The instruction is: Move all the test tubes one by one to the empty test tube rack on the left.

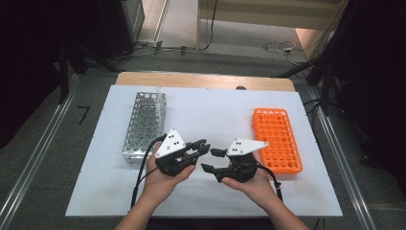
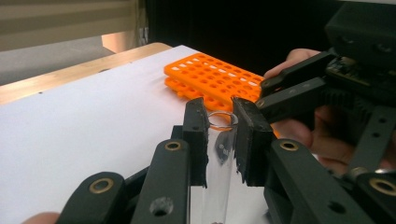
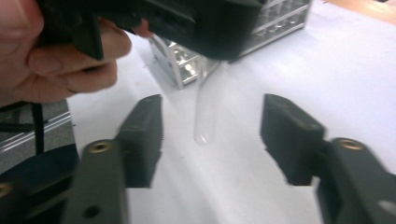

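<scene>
Left gripper [image 2: 219, 135] clamped on a clear test tube [image 2: 215, 172], pads pressed against the glass just below the open rim. Tube hung from those jaws above the white worktop [image 1: 215, 115], rounded bottom free, seen in the right gripper view between the two open jaws without touching either. Right gripper [image 3: 212, 135] parted wide, nothing held. Both grippers held close together over the middle of the worktop, tips facing each other, nearly touching. Metal tube rack [image 1: 143, 124] stood to the left, well apart from the orange tube rack [image 1: 277, 139] on the right, just beside the right hand [image 1: 249, 184].
</scene>
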